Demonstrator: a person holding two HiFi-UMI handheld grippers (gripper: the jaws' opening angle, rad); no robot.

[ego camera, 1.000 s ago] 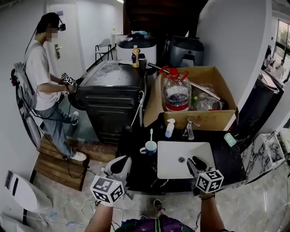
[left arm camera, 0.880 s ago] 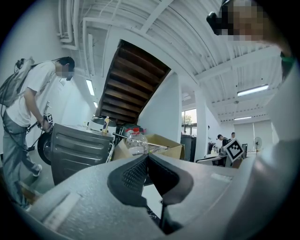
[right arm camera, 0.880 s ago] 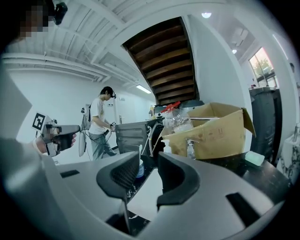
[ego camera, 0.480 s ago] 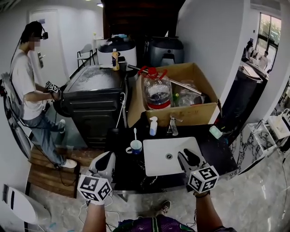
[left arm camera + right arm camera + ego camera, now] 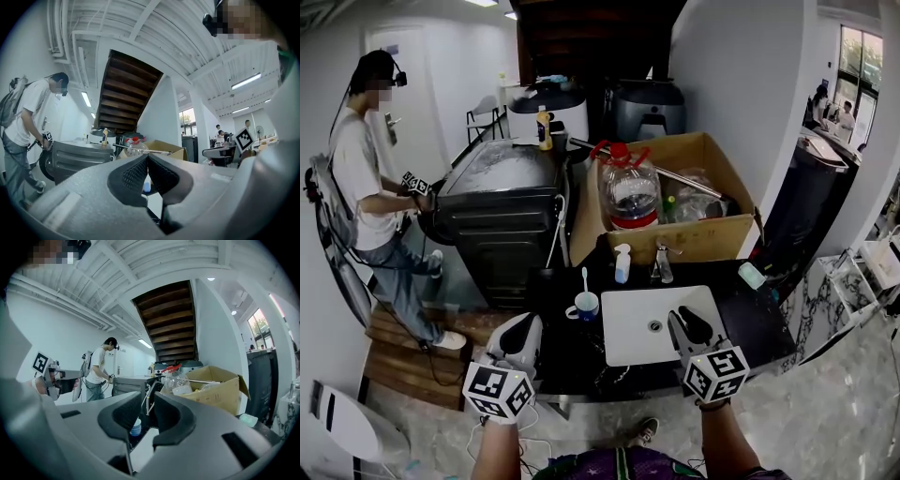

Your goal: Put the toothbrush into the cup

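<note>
A white-and-blue cup (image 5: 584,307) stands on the black counter (image 5: 750,323), left of the white sink (image 5: 630,337). A white toothbrush (image 5: 585,279) stands upright in it. My left gripper (image 5: 525,328) hovers at the counter's front left, short of the cup, its jaws shut with nothing in them (image 5: 146,161). My right gripper (image 5: 689,325) hangs over the sink's front right corner, open (image 5: 149,411); its jaws have just been closing with nothing between them. The cup (image 5: 135,427) shows low through the gap.
Behind the sink stand a faucet (image 5: 662,265) and a spray bottle (image 5: 622,263). A cardboard box (image 5: 712,239) holds a big water bottle (image 5: 632,197). A green soap bar (image 5: 752,275) lies at the right. A person (image 5: 366,178) works at a dark machine (image 5: 511,202) to the left.
The head camera has swung, so the whole scene sits differently. The right gripper's jaws stand closer together than before. Cup and toothbrush have stayed in place.
</note>
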